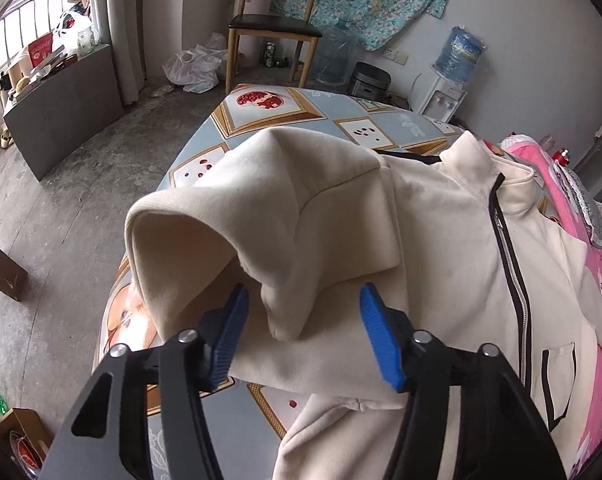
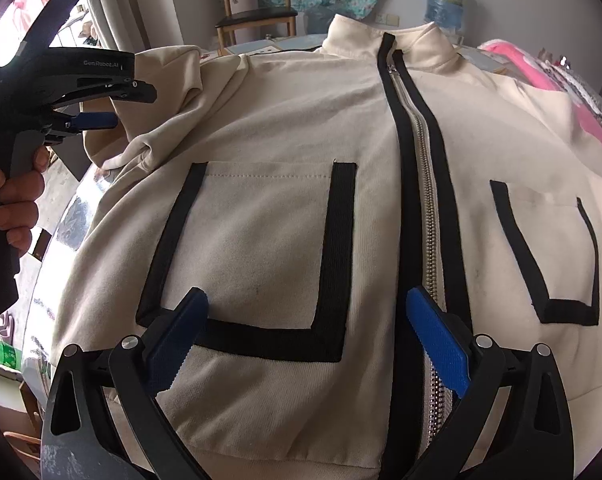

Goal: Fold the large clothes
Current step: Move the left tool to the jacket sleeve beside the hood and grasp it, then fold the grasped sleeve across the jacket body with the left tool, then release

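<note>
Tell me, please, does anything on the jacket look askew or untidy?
Yes. The cream jacket lies flat, zipped, but its sleeve is bunched and humped over the shoulder, just ahead of the open left gripper.

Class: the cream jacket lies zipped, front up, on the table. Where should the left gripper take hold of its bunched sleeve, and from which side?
Grip the sleeve at its hanging cuff end, coming from the hem side, where the open left gripper already brackets it. That end droops free, so fingers can close across it.
</note>
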Motion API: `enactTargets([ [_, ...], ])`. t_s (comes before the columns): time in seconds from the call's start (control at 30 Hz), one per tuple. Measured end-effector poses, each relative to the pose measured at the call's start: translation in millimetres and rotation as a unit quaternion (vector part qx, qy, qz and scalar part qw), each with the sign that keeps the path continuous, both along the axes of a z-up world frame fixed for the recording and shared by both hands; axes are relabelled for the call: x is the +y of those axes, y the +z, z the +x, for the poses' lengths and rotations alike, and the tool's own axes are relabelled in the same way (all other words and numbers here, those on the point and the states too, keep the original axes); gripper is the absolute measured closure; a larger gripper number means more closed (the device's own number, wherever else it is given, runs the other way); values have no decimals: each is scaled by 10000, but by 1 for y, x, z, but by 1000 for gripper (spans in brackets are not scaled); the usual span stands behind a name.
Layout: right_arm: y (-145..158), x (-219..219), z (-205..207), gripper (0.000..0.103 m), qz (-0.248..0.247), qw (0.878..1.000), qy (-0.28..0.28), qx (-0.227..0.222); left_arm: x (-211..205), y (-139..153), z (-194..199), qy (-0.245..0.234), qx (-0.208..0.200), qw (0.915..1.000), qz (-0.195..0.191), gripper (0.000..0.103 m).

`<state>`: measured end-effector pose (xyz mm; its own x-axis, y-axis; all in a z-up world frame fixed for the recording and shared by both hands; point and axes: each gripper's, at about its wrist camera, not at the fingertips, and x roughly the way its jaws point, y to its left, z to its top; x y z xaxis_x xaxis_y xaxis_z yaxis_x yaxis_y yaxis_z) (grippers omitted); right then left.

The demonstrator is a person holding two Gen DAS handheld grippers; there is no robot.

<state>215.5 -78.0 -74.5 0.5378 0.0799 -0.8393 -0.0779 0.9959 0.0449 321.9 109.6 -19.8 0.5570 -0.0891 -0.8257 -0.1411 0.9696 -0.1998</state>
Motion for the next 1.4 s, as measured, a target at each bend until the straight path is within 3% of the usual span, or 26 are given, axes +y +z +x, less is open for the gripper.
enactTargets([
  [0.2,-2,0,-2,6,-19,9999,52,-84,10,-4,11,271,148,9995,-71,92],
  [0.37,-4,4,-6,6,-166,9997,104,-159,0,9,8,37,11,9995,-317,95],
  [0.5,-2,2,-5,6,-75,9998,124,-128,-23,35,-4,-394,-117,9956,-843,95],
  [0.67,11,-19,-8,6,529,9985,-1,-125,-66,53,-18,-1028,-119,9803,-1684,95],
  [0.83,28,-46,-21,6,745,9960,-422,-270,-101,34,-33,-1421,208,9671,-2099,95],
  [1.0,35,-70,-30,6,893,9935,-658,-264,-115,-4,-54,-1599,545,9683,-1840,91],
  [1.07,38,-77,-32,6,974,9925,-678,-292,-113,-13,-60,-1640,622,9678,-1808,80],
  [1.13,43,-84,-32,6,1036,9917,-688,-335,-109,-13,-68,-1686,591,9682,-1753,64],
  [1.23,55,-101,-32,6,1271,9881,-745,-430,-99,-3,-84,-1829,371,9693,-1602,53],
  [1.33,63,-118,-22,6,1805,9797,-795,-369,-83,6,-100,-1915,181,9716,-1376,51],
  [1.4,65,-125,-14,6,2193,9723,-766,-257,-72,4,-109,-1806,148,9777,-1065,51],
])
